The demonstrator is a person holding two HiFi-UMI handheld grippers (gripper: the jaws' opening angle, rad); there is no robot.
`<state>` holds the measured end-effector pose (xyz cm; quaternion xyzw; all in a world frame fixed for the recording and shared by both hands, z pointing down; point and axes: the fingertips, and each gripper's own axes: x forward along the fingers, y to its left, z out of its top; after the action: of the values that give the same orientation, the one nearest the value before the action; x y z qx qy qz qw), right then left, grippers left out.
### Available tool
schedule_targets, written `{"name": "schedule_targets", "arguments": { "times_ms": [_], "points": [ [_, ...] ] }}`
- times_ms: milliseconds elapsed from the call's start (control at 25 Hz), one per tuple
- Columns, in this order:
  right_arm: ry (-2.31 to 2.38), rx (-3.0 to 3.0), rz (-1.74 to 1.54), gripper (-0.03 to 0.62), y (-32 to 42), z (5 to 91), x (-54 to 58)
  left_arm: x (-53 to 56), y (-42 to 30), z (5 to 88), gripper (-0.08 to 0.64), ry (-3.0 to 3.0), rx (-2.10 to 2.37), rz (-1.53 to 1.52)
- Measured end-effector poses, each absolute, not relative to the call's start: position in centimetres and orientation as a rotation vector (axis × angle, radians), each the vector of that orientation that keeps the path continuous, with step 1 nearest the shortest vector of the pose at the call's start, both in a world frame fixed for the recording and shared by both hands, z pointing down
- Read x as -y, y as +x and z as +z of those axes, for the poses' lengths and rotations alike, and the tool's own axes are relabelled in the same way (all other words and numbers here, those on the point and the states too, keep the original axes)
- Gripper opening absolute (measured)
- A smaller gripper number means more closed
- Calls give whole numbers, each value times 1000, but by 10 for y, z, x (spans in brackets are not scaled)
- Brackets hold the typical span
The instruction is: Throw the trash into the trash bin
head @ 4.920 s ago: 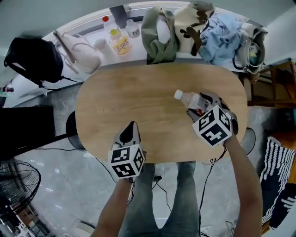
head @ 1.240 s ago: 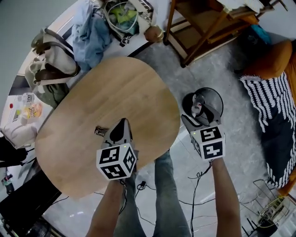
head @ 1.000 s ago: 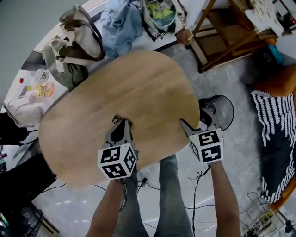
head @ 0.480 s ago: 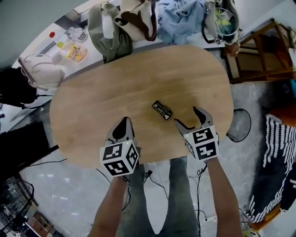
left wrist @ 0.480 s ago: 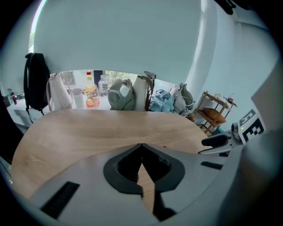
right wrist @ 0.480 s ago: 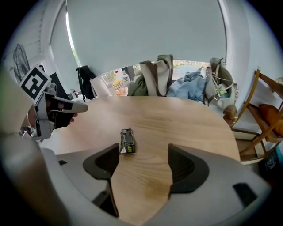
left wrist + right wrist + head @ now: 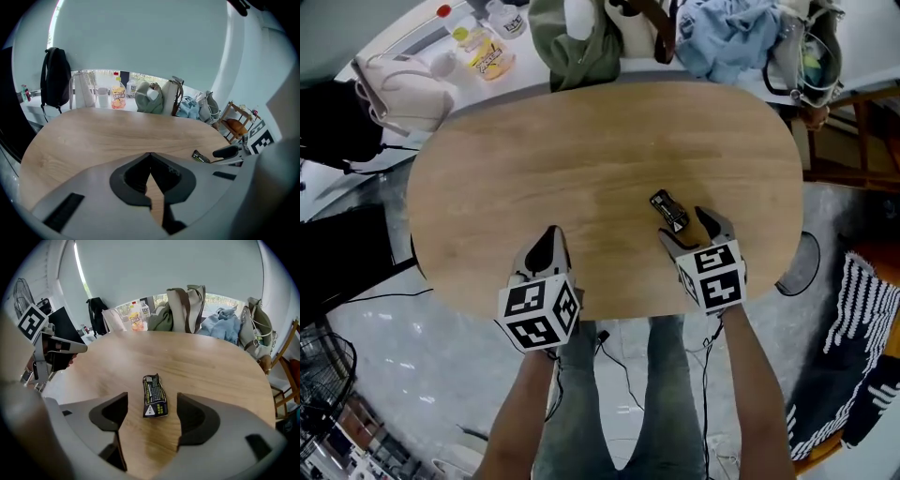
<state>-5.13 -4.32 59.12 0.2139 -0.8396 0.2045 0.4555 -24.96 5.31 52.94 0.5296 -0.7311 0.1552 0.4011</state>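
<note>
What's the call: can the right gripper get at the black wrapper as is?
Probably yes. The right gripper is open and the wrapper lies flat on the table just ahead, lined up between its jaws, nothing in the way. Pinching something so flat may be fiddly.

The trash is a small black wrapper [image 7: 668, 210] with yellow-green print and a white triangle at its near end, slightly crumpled, lying flat on the right part of the wooden counter [image 7: 581, 150]. It lies lengthwise in line with the gap of the right tool [image 7: 685, 228], whose jaws stand apart and clear of it. The trash bin [image 7: 802, 265], dark and round, stands on the floor just past the counter's right edge, partly hidden by it
</note>
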Motion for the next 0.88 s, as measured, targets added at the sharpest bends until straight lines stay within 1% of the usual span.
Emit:
{"name": "schedule_targets", "arguments": {
  "times_ms": [40,120,280,440,760,840,880],
  "points": [
    [525,2066,504,324,-52,594,43,-55,-251,531,15,1333,1847,388],
    [517,2055,503,322,-52,599,43,-58,-252,534,15,1325,1844,381],
    [509,2030,489,296,-52,607,42,-58,-255,539,15,1318,1842,376],
    [512,2015,466,240,-52,610,43,-53,-257,541,15,1319,1842,372],
    [523,1971,453,156,-51,613,42,-44,-257,542,15,1325,1839,370],
    [539,1957,441,113,-49,613,45,-42,-258,542,15,1323,1839,369],
    [545,1953,437,104,-49,613,47,-42,-258,543,15,1323,1839,369]
  ]
}}
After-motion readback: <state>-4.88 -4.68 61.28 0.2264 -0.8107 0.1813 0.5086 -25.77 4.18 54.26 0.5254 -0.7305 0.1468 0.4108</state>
